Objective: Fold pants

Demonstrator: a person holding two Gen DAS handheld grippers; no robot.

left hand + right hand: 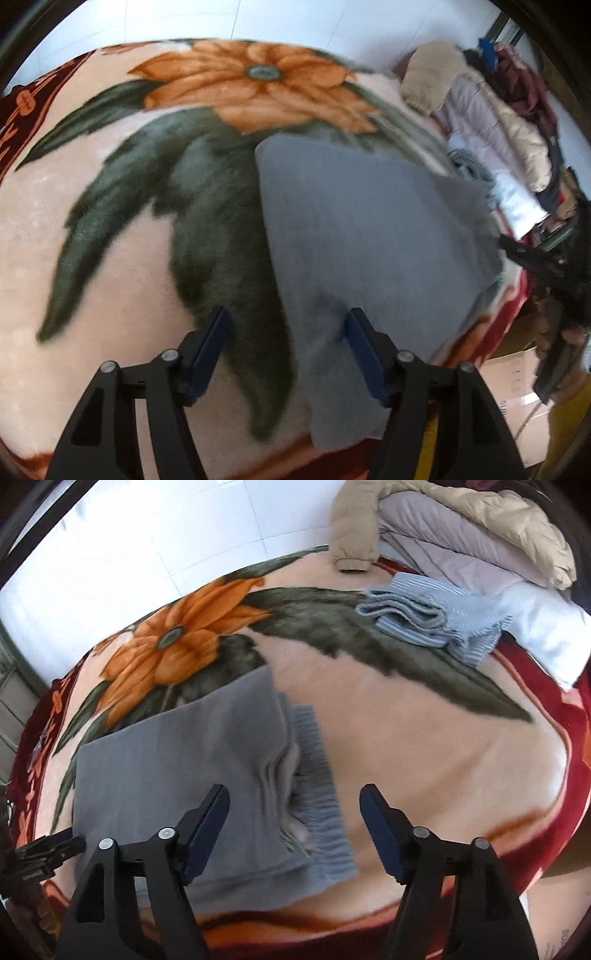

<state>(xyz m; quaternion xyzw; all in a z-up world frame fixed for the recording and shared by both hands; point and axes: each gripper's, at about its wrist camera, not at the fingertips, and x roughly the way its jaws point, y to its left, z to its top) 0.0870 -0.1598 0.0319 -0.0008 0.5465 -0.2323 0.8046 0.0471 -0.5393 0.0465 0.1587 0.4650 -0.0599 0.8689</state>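
Observation:
Grey pants (369, 236) lie folded into a flat rectangle on a floral blanket (92, 240). My left gripper (286, 328) is open and empty, held above the pants' near left edge. In the right wrist view the pants (177, 775) show stacked layers and a ribbed waistband (321, 805) on their right side. My right gripper (295, 812) is open and empty, held above that waistband edge. The left gripper's tip (48, 849) shows at the far left of that view, and the right gripper (546, 266) shows dark at the right of the left wrist view.
A folded light blue striped garment (432, 616) lies on the blanket at the back right. Beige and lilac puffer jackets (461, 528) and a white item (546, 627) are piled behind it. Cardboard boxes (517, 387) stand past the bed's edge. A white tiled wall (129, 542) is behind.

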